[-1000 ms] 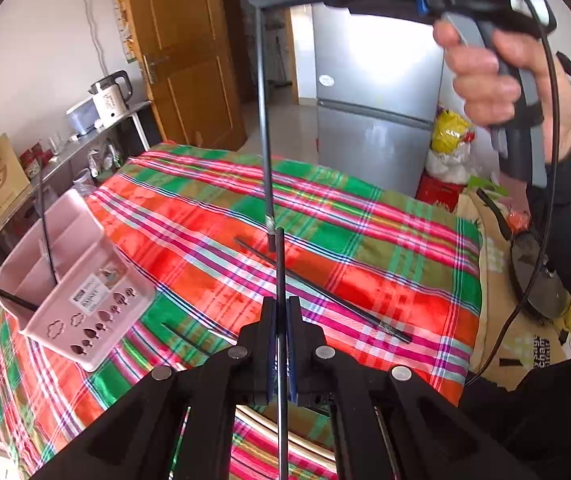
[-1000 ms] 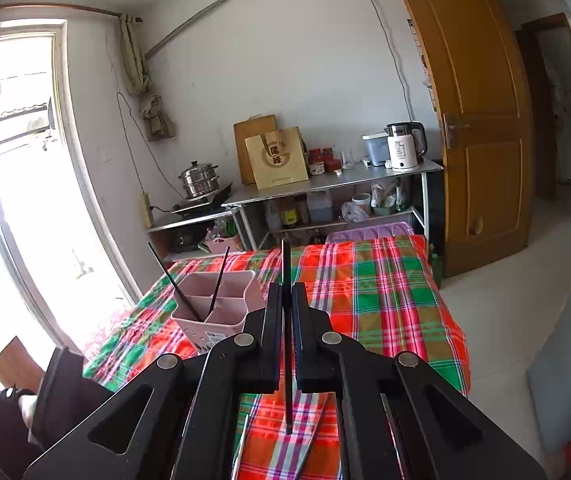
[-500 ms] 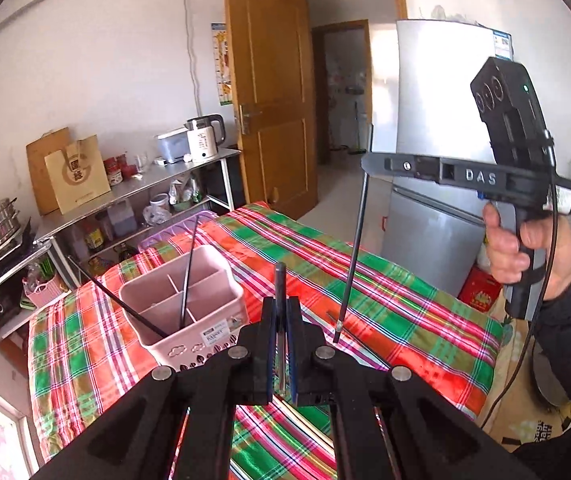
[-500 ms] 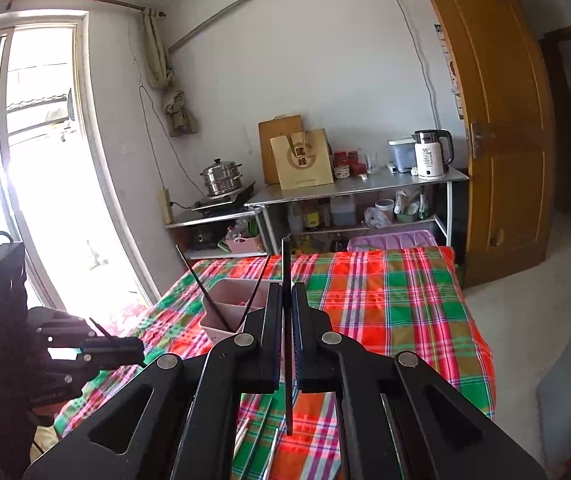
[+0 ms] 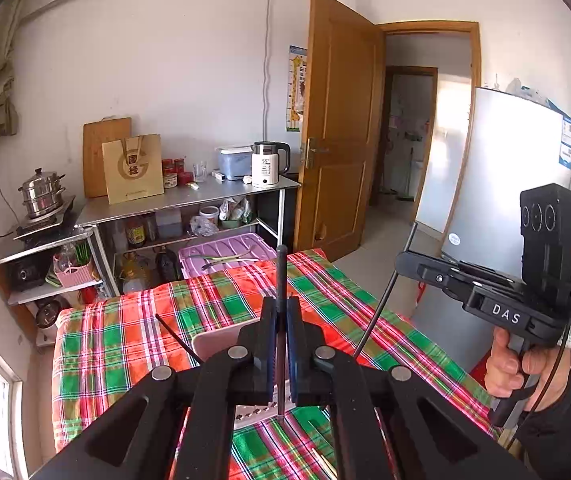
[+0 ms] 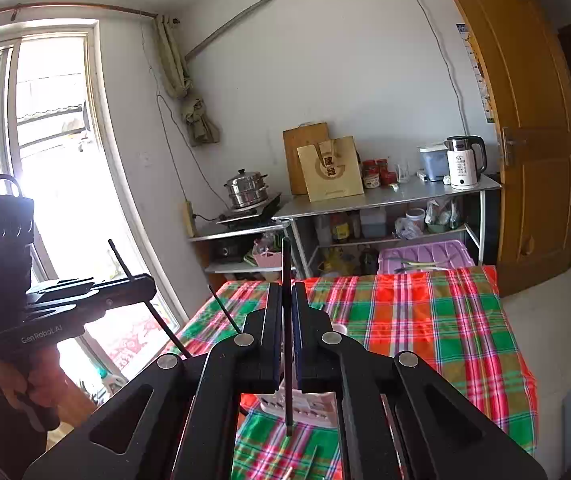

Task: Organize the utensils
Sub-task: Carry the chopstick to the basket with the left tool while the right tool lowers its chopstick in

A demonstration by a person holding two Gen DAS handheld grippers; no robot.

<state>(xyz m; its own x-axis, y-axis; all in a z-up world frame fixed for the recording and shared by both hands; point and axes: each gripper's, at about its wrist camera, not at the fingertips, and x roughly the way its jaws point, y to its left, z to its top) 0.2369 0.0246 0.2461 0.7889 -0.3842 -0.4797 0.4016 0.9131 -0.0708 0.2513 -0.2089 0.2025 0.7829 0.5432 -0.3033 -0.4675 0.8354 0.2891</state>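
Chopsticks [image 5: 281, 320] [image 6: 285, 320], one clenched upright in each gripper [image 5: 280, 354] [image 6: 285, 344], have swung from above the tablecloth [image 5: 125, 344] to over the pink holder [image 5: 217, 340] (mostly hidden): insertion looks imminent.

Both grippers matte black, silver screws on linkages, blue-lined fingers [image 5: 269, 344]. Right gripper [image 5: 405, 256] marked "DAS", thin black cable; bare-skinned right hand [image 5: 517, 368], black sleeve. Left gripper [image 6: 147, 284] marked "GenRobot.AI".

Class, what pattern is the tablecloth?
Red, green and white plaid tablecloth; clearest in the right wrist view.
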